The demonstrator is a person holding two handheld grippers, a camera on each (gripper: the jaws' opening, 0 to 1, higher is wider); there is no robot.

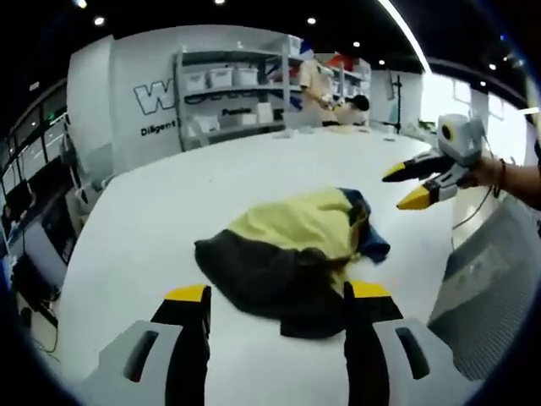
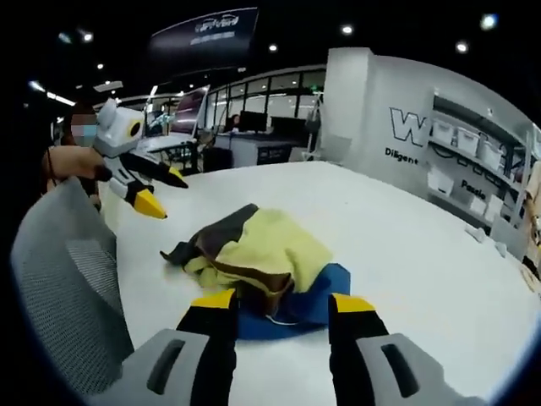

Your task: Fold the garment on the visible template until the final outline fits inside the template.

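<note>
A crumpled garment (image 1: 296, 254) lies in a loose heap on the big white table (image 1: 169, 220), yellow on top, dark brown or black along one side and a bit of blue poking out at the other; seen from the right gripper view the same garment (image 2: 262, 262) sits just ahead of the jaws, blue part nearest. The left gripper (image 1: 275, 292) hangs low over the near edge of the heap, its jaws spread wide and gripping nothing, the dark cloth lying between the yellow tips. The right gripper (image 2: 279, 300) is likewise spread apart and empty, close over the blue edge. From the left gripper view the right gripper (image 1: 414, 186) floats well off to the side above the table, held by a hand (image 1: 490, 173). A grey mesh chair back (image 2: 68, 279) stands at the table edge, and shelves with white bins (image 1: 228, 93) line the far wall
</note>
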